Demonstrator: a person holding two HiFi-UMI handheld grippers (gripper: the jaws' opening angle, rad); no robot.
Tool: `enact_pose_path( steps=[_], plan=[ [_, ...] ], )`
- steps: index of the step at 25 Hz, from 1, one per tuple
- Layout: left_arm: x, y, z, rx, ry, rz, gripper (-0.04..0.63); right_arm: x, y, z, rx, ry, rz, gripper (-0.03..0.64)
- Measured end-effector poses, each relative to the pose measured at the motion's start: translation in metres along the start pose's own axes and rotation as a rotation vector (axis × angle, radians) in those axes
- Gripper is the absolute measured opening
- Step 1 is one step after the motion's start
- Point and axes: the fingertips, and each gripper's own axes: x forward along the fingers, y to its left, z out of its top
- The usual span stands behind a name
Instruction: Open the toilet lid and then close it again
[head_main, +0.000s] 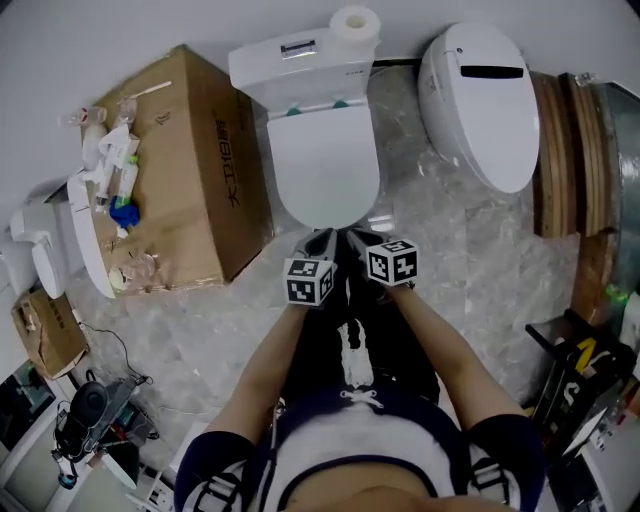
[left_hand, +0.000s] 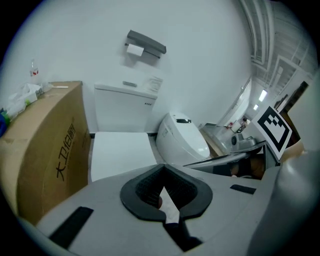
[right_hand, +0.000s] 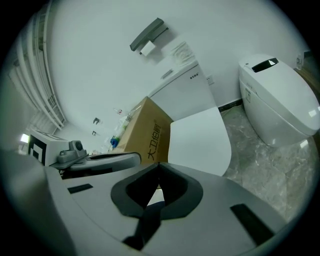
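Nearest to you, your forearms (head_main: 420, 330) reach forward over your dark trousers, and your torso is cut off by the lower edge of the head view. Your left gripper (head_main: 322, 237) and right gripper (head_main: 352, 236) sit side by side. From above their dark jaw tips blend into the trousers, so only the marker cubes stand out clearly. Each gripper's own view settles it: the left gripper (left_hand: 163, 170) has its jaws pressed together with nothing between them, and so does the right gripper (right_hand: 159, 166).

Just beyond the tips lies the toilet lid (head_main: 325, 170), down flat and covering the seat and bowl completely. Both gripper views show it ahead of and below the jaws, not in them.

Behind it stands the tank (head_main: 290, 62) with a paper roll (head_main: 355, 22) on top. On your left a cardboard box (head_main: 190, 170) touches the toilet. The clutter on it is too small to identify. On your right is a second toilet (head_main: 480, 100), also shut.
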Motion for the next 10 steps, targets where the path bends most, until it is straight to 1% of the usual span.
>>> enact_pose_path(
  steps=[4,10],
  plan=[
    [-0.013,-0.012,0.008,0.017,-0.01,-0.017,0.006,-0.018,0.008,0.006,0.003,-0.01,0.017,0.009],
    [-0.035,-0.026,0.015,0.048,-0.018,-0.033,0.006,-0.038,0.031,0.002,-0.001,-0.018,0.048,0.009]
  ],
)
